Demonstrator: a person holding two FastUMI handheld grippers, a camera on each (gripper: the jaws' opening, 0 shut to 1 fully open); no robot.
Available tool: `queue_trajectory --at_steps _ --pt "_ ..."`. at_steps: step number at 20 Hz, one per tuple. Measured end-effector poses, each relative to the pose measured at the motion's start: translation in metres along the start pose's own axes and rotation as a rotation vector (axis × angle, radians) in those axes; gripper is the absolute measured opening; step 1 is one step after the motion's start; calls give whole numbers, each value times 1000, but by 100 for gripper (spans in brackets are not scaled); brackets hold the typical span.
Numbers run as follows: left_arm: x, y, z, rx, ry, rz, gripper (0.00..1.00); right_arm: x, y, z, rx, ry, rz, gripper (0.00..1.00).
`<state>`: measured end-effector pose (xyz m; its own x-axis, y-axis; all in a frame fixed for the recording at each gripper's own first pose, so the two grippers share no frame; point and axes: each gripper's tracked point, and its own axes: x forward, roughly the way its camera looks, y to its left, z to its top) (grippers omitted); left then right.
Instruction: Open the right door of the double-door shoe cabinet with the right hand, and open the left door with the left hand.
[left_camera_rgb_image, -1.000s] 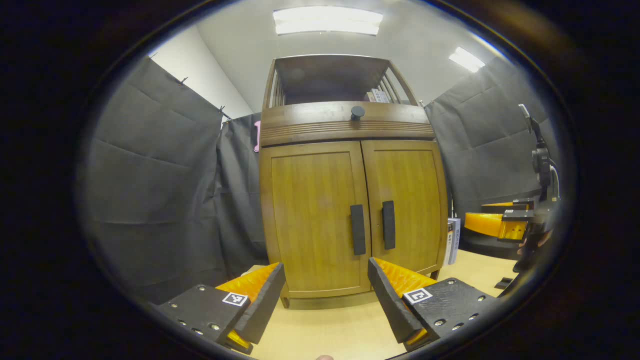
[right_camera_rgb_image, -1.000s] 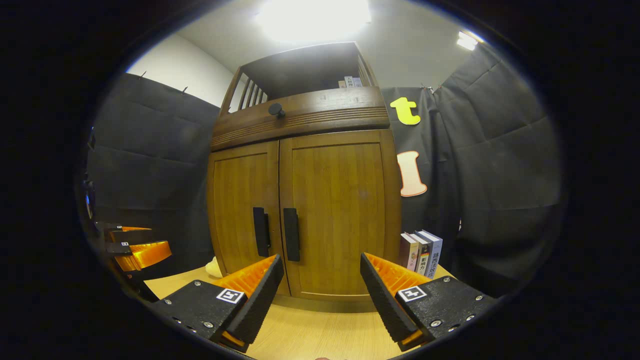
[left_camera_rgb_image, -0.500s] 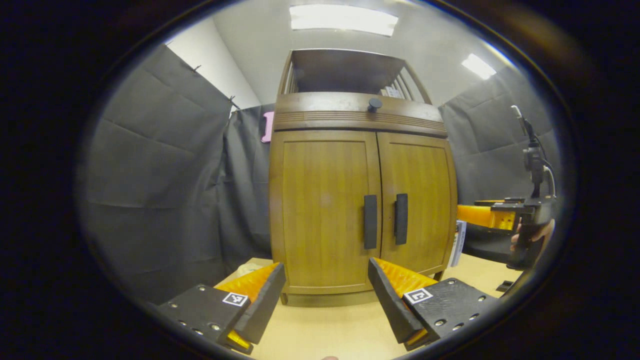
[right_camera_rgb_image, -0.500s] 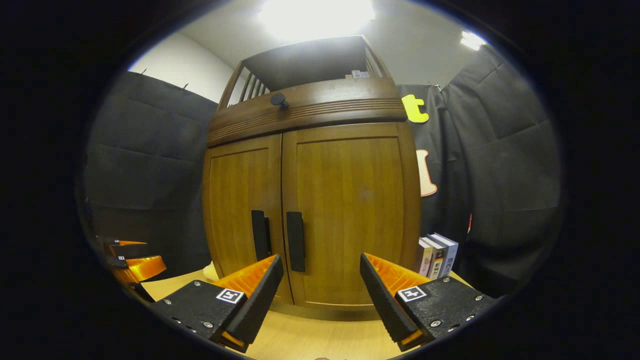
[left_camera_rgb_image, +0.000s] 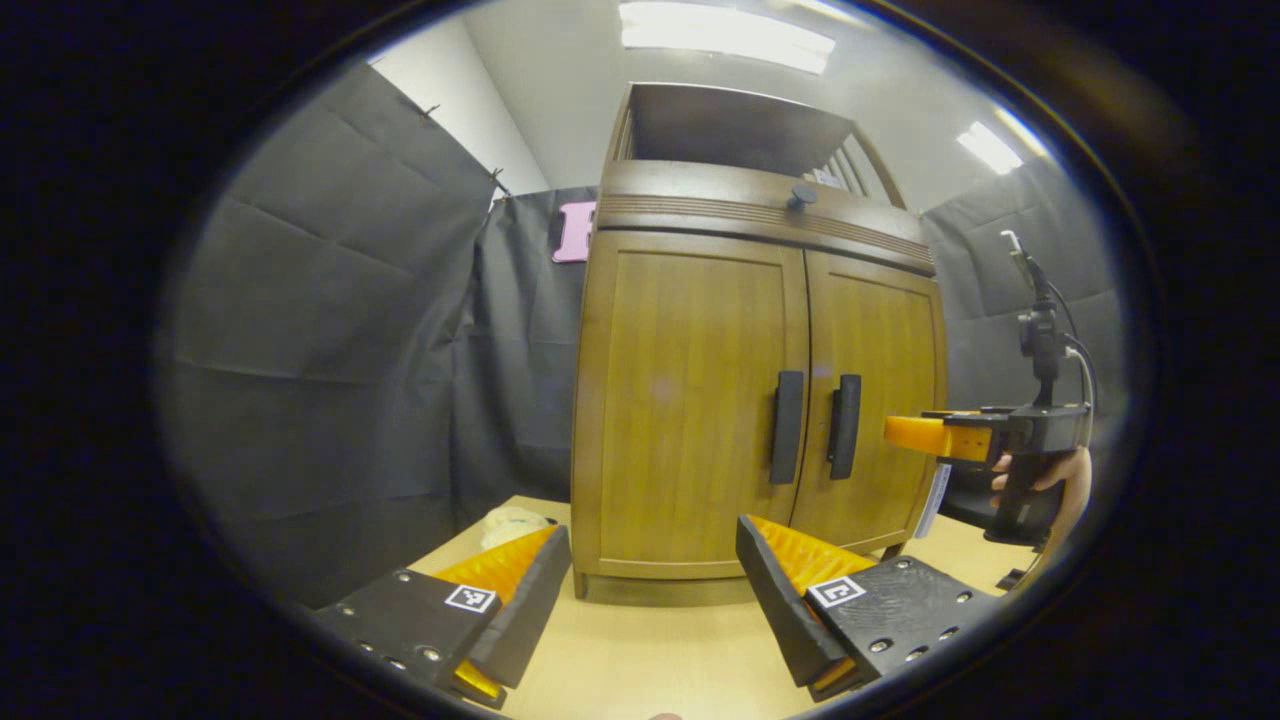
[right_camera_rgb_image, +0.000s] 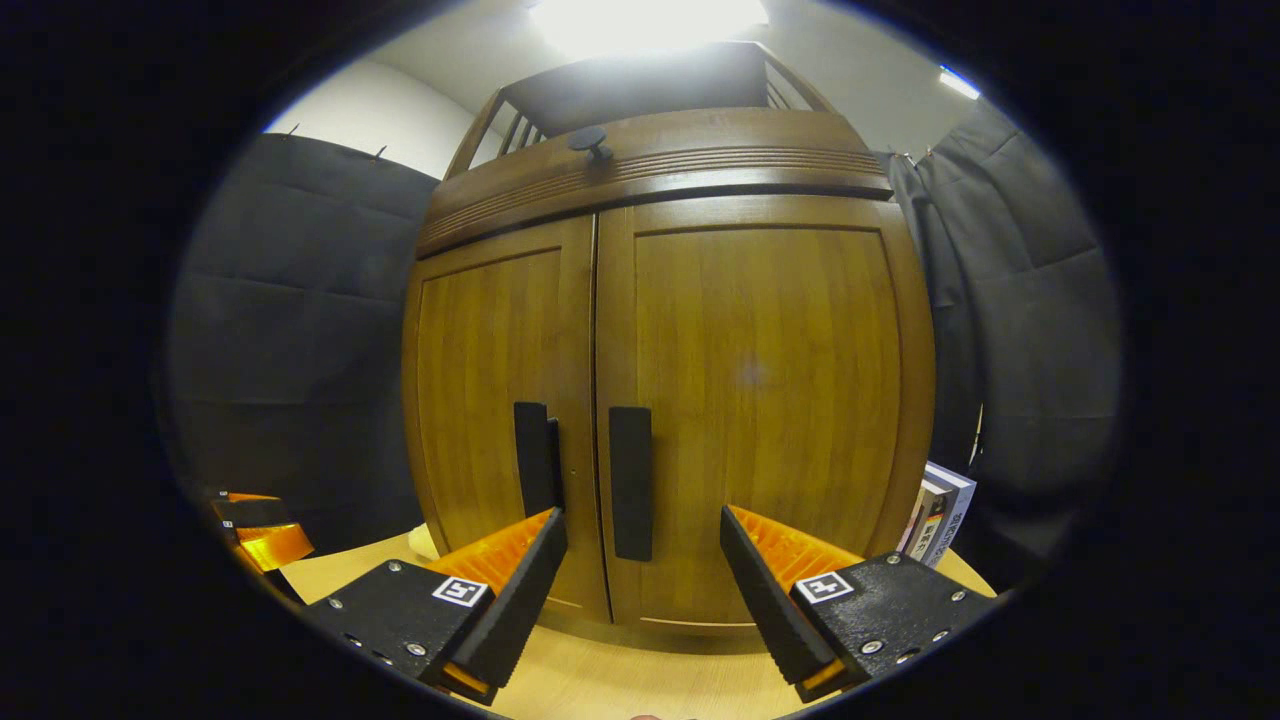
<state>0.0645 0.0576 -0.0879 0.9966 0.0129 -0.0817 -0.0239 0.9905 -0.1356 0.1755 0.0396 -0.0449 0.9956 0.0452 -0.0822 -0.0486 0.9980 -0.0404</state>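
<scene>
A wooden double-door shoe cabinet (left_camera_rgb_image: 690, 400) (right_camera_rgb_image: 760, 380) stands on a light table with both doors closed. Each door carries a dark vertical handle: the left door's handle (left_camera_rgb_image: 786, 427) (right_camera_rgb_image: 535, 458) and the right door's handle (left_camera_rgb_image: 844, 426) (right_camera_rgb_image: 630, 482). My right gripper (right_camera_rgb_image: 643, 590) is open close in front of the right handle, which stands just above the gap between its fingers. My left gripper (left_camera_rgb_image: 650, 605) is open, farther back and off to the cabinet's left. In the left gripper view the right gripper (left_camera_rgb_image: 925, 435) appears beside the right door, held by a hand (left_camera_rgb_image: 1045, 472).
Several books (right_camera_rgb_image: 938, 510) stand against the cabinet's right side. A pale crumpled object (left_camera_rgb_image: 510, 522) lies on the table (left_camera_rgb_image: 640, 650) by the cabinet's left foot. A round knob (left_camera_rgb_image: 801, 195) sits on the drawer front above the doors. Black cloth walls surround the booth.
The right gripper has moved closer to the cabinet, toward the right door's handle. The left gripper has shifted leftward, so the cabinet sits farther right in its view. Both stay open.
</scene>
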Motion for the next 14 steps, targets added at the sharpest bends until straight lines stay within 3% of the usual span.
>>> queue_trajectory --at_steps 4,14 --pt "20 13 -20 -31 28 0 100 20 7 -5 11 -1 2 96" --pt "29 23 -51 -48 65 44 96 83 -7 -12 15 8 -106 94"
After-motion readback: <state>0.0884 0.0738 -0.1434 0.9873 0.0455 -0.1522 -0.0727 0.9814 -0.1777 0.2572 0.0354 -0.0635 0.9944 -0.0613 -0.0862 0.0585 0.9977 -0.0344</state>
